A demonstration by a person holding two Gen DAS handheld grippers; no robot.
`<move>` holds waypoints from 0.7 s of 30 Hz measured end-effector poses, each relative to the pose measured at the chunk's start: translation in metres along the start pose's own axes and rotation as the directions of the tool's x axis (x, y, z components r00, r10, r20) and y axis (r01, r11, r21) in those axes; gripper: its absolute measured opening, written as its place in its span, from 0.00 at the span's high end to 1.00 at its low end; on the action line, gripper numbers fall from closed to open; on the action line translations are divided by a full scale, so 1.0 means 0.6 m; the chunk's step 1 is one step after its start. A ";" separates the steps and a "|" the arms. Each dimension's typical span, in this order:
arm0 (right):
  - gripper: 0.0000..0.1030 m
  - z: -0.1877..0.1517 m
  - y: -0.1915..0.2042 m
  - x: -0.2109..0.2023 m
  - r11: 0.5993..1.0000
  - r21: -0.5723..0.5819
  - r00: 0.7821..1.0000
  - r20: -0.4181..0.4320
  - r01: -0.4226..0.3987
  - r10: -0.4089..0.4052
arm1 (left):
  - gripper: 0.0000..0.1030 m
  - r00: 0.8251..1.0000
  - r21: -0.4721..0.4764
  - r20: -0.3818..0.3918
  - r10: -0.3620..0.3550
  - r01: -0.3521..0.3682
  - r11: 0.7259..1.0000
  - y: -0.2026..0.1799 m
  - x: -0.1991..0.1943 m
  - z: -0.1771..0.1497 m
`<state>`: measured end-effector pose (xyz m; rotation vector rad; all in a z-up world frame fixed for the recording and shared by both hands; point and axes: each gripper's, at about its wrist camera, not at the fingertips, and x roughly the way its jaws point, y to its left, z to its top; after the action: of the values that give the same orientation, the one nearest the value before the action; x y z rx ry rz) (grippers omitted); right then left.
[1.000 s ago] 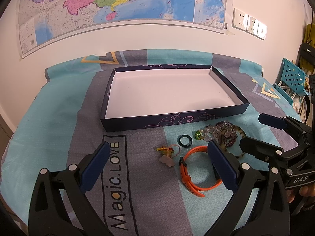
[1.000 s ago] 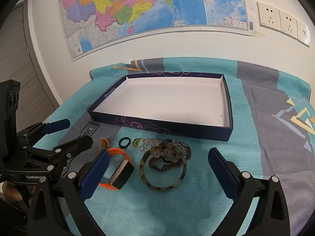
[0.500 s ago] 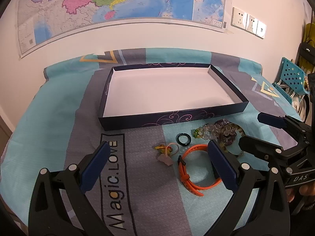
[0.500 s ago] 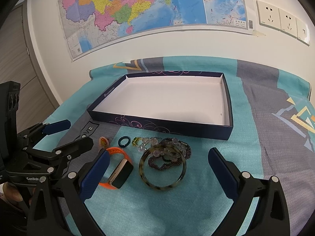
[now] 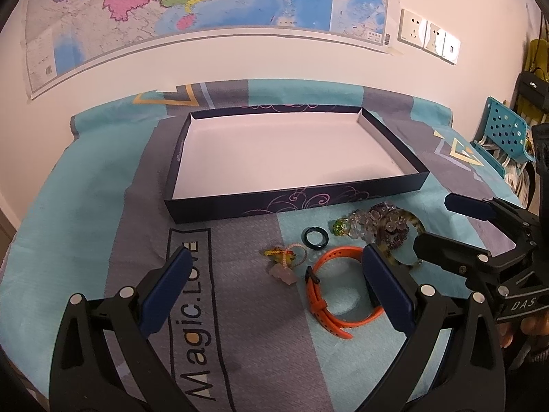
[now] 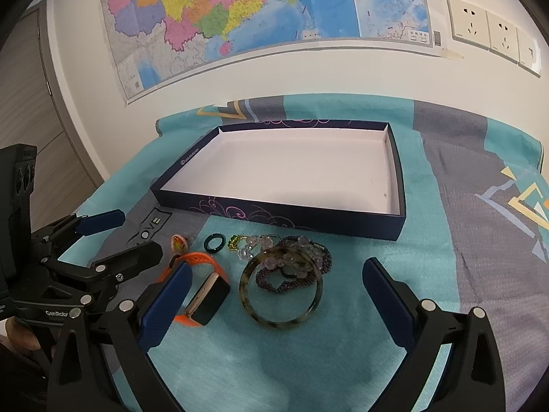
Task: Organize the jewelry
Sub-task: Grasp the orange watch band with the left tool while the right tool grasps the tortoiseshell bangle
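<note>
A shallow dark blue box (image 5: 295, 202) (image 6: 284, 218) with a white inside sits empty on the cloth. In front of it lies the jewelry: a dark green ring (image 5: 316, 238) (image 6: 214, 242), an orange watch (image 5: 329, 297) (image 6: 206, 300), a small yellow-and-pink charm (image 5: 283, 261), a tortoiseshell bangle (image 6: 281, 292) and a pile of clear and purple beads (image 5: 381, 223) (image 6: 291, 261). My left gripper (image 5: 274, 285) hovers open above the charm and the watch strap. Over the bangle and the watch face my right gripper (image 6: 276, 302) is open too. Neither holds anything.
A teal and grey cloth (image 5: 85, 223) printed "Magic.LOVE" covers the table. A map (image 6: 257, 17) and wall sockets (image 6: 494, 31) are on the wall behind. A teal perforated chair (image 5: 504, 134) stands past the table's right edge.
Both views have drifted slightly; the box and jewelry sit a little lower-left in the left wrist view. Nothing was taken hold of, and both grippers stay open.
</note>
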<state>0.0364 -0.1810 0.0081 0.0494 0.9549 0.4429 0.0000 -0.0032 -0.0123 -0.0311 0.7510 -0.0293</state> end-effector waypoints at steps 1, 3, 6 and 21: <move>0.07 -0.001 -0.002 0.000 1.000 0.003 1.000 -0.005 0.000 0.000 | 0.06 1.000 0.002 -0.002 -0.004 0.004 1.000 0.000 0.001 0.000; 0.08 -0.003 -0.005 0.002 1.000 0.007 1.000 -0.013 0.002 -0.002 | 0.06 1.000 0.011 -0.011 -0.029 0.029 1.000 -0.001 0.003 -0.004; 0.12 -0.007 -0.011 0.006 1.000 0.015 0.999 -0.033 0.001 -0.001 | 0.06 0.998 0.016 -0.027 -0.062 0.062 0.998 -0.003 0.006 -0.008; 0.56 -0.017 -0.033 0.037 0.998 0.062 0.992 -0.120 -0.032 0.039 | 0.60 0.967 0.017 -0.131 -0.217 0.221 0.975 -0.008 0.032 -0.034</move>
<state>0.0459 -0.1917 -0.0199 0.0947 1.0883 0.4543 0.0000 -0.0092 -0.0400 -0.0829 0.8727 -0.2562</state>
